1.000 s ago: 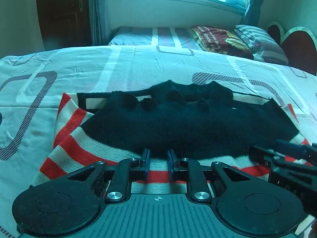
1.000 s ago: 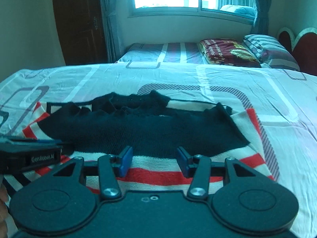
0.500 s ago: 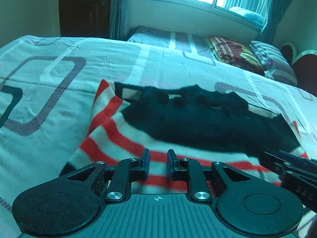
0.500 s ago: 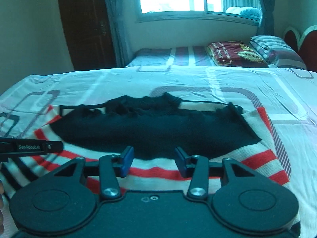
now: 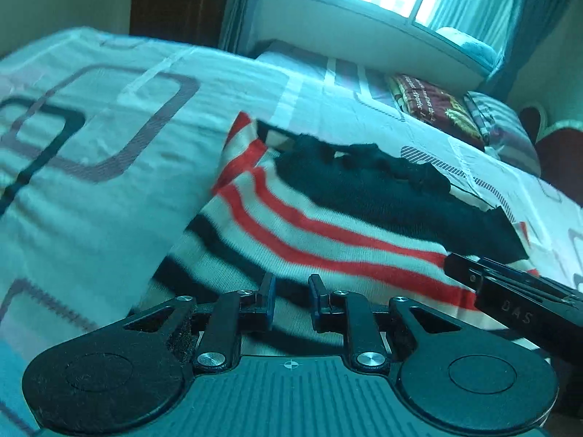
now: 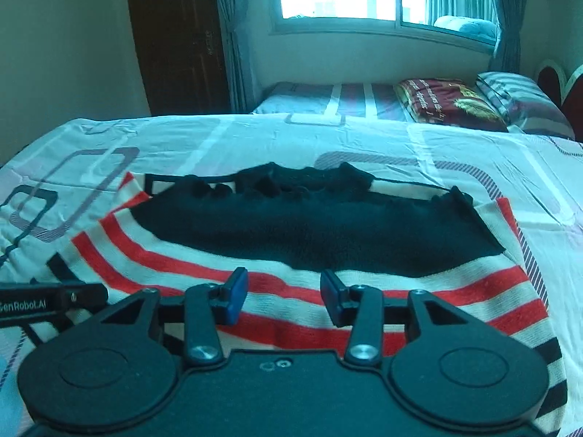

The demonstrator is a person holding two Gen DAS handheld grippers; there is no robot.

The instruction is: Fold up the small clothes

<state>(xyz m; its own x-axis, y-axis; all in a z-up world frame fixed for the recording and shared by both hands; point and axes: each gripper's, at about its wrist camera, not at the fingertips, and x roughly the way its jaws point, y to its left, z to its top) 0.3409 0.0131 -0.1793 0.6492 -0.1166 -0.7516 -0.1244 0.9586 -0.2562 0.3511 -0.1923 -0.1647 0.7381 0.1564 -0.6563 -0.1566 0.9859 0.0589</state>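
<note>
Sweater [image 6: 328, 225], striped with black panel, flat on bed [image 6: 437, 145]; left gripper [image 5: 290, 300] jaws slightly apart, right gripper [image 6: 284, 296] jaws open, both empty over its near hem.

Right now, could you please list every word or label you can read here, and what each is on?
"enRobot.AI", first letter cut off: side of the left gripper.
"DAS", partly dark: side of the right gripper.
Lettering on the red pillow: too blurred to read.

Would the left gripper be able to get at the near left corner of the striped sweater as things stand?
Probably yes: the left gripper hangs over the striped sweater near that corner, nothing lies between, and the right gripper stays off to the side.
</note>
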